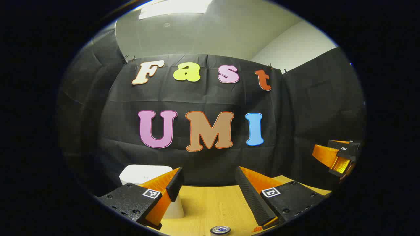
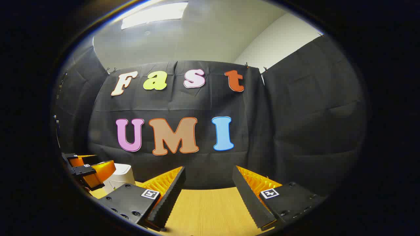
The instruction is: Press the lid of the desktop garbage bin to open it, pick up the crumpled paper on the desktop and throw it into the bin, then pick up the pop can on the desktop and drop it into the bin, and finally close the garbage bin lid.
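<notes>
Hovering above the wooden counter [image 1: 210,203], both grippers face the booth's black back wall with nothing between their fingers. The left gripper [image 1: 210,186] has its jaws spread wide and empty; the right gripper [image 2: 208,186] is likewise wide open and holds nothing. The white garbage bin [image 1: 144,173] stands toward the counter's far left side, partly hidden behind the left gripper's own left finger, and its lid looks flat and closed. In the right gripper view the same bin sits at the left, just behind the other gripper. The pop can [image 1: 220,230] shows as a silver top at the counter's near edge, below and between the left gripper's fingers. The crumpled paper I cannot place from these views.

By my reading, the task is at its very start: the lid has yet to be pressed. The next move calls for the left gripper, which is nearer the bin, to swing left and come down on the lid's top with a fingertip, firmly enough to spring it open. Care is needed not to shove the light bin along the counter.
</notes>
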